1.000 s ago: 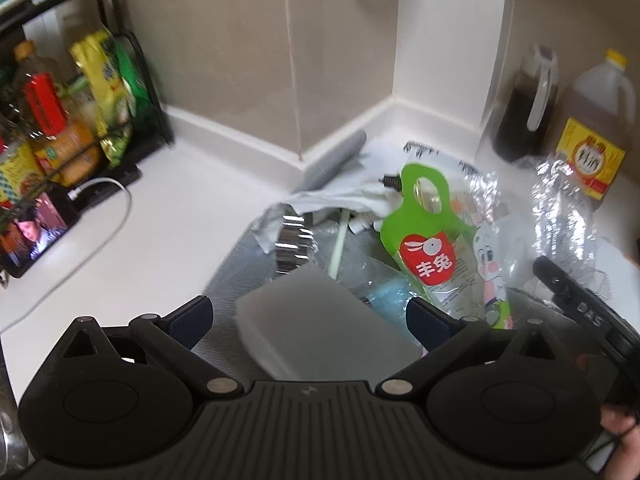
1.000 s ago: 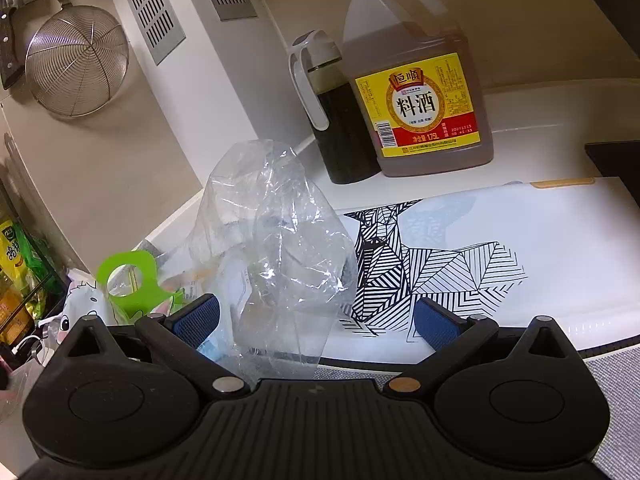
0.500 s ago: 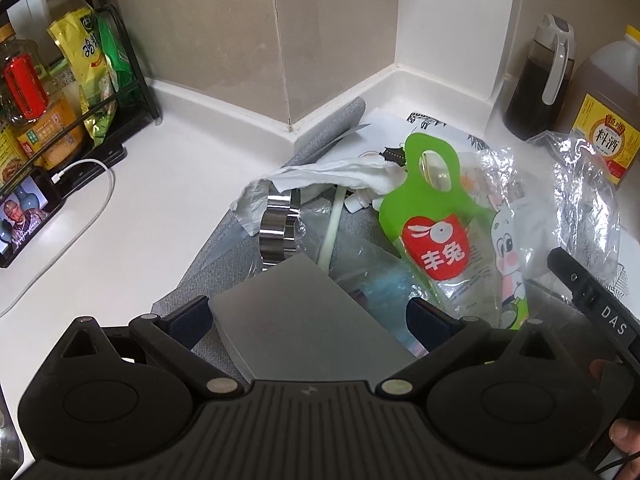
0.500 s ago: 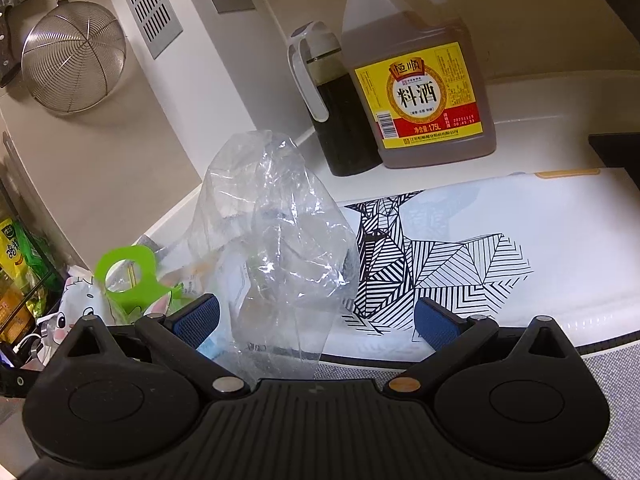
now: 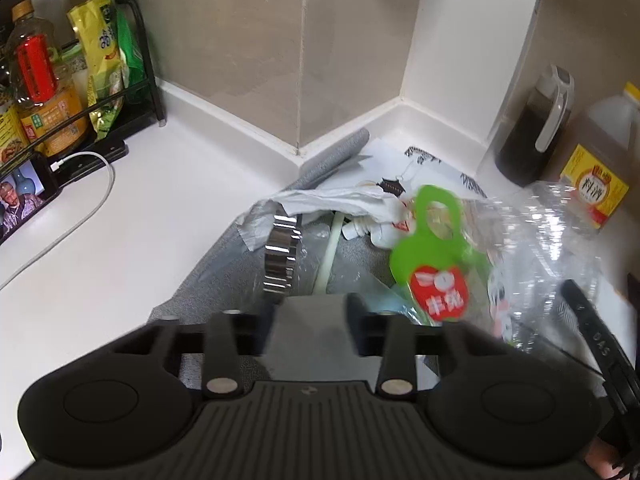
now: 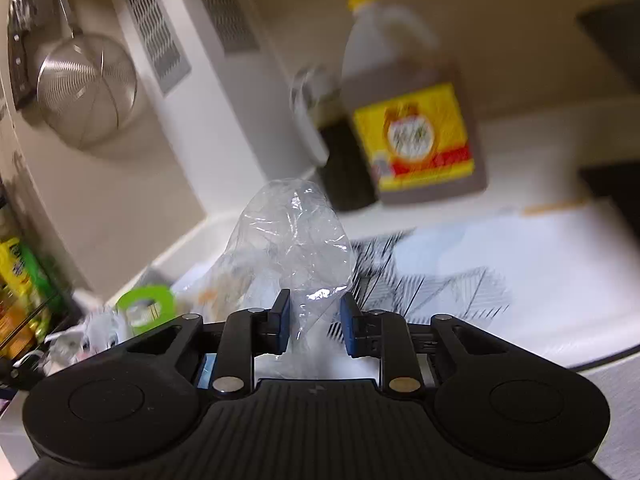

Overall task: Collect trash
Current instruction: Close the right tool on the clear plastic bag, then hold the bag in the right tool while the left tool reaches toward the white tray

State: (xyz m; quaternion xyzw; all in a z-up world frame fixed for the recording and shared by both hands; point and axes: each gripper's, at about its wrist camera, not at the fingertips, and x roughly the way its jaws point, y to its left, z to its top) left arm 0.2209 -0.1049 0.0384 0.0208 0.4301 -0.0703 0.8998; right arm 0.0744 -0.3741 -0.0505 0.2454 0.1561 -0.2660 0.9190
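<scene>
In the left wrist view my left gripper [image 5: 310,320] is shut on a flat grey card [image 5: 308,332] lying on the grey mat [image 5: 200,296]. Beyond it lies a trash pile: a green-and-red snack bag [image 5: 436,264], crumpled white paper [image 5: 340,200], a shiny metal cutter ring [image 5: 280,252] and a clear plastic bag [image 5: 548,232]. In the right wrist view my right gripper [image 6: 314,328] is shut on the clear plastic bag [image 6: 296,240], which stands crumpled between the blue pads [image 6: 283,320]. The green bag handle [image 6: 146,304] shows at the left.
A cooking wine jug [image 6: 416,120] and a dark sauce bottle [image 6: 344,152] stand against the back wall, also in the left view [image 5: 532,132]. A black rack of bottles and packets [image 5: 64,80], a phone [image 5: 20,196] and its white cable [image 5: 80,208] sit left. A patterned white sheet [image 6: 480,272] lies right.
Both grippers have closed: the left onto the grey card, the right onto the clear plastic bag. Both views are blurred by motion and the right view has tilted.
</scene>
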